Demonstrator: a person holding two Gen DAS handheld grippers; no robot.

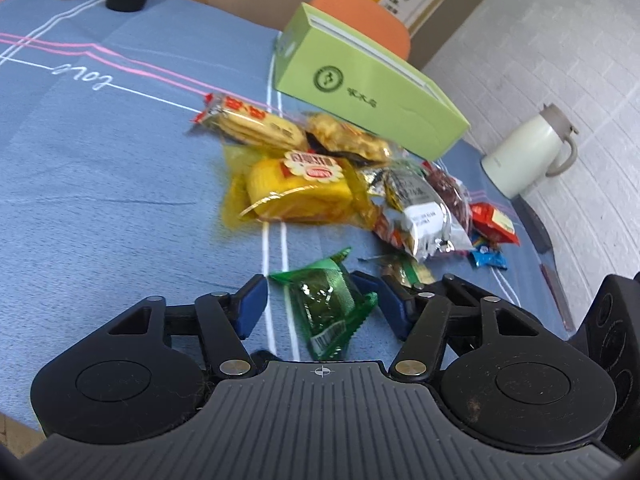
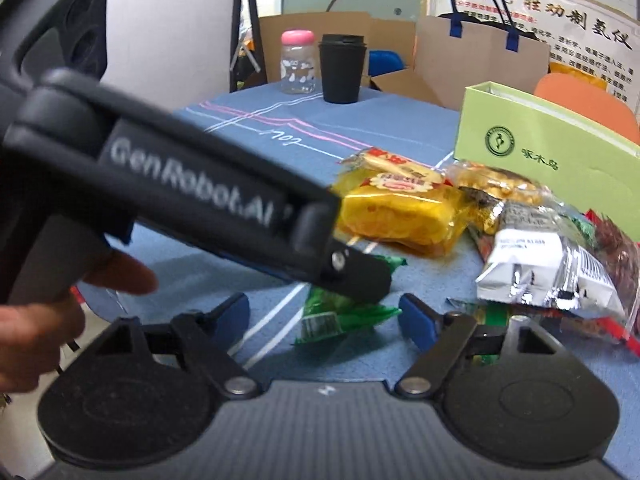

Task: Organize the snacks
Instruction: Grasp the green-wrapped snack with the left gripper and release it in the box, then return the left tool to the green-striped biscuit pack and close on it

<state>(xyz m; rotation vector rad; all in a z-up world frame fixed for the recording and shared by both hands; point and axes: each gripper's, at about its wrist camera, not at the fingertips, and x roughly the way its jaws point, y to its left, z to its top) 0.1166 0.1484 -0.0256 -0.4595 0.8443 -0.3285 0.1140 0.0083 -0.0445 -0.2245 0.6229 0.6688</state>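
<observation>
The left tongs stood open around the green snack packet, which lay on the desk just in front of the snack pile. The right tongs were also open, with the same packet between their pads and untouched.

Blue-clothed table — green packet lies between the spread jaws, snack pile beyond them, green box farther.

Green snack packet flat, snack pile beyond
</observation>
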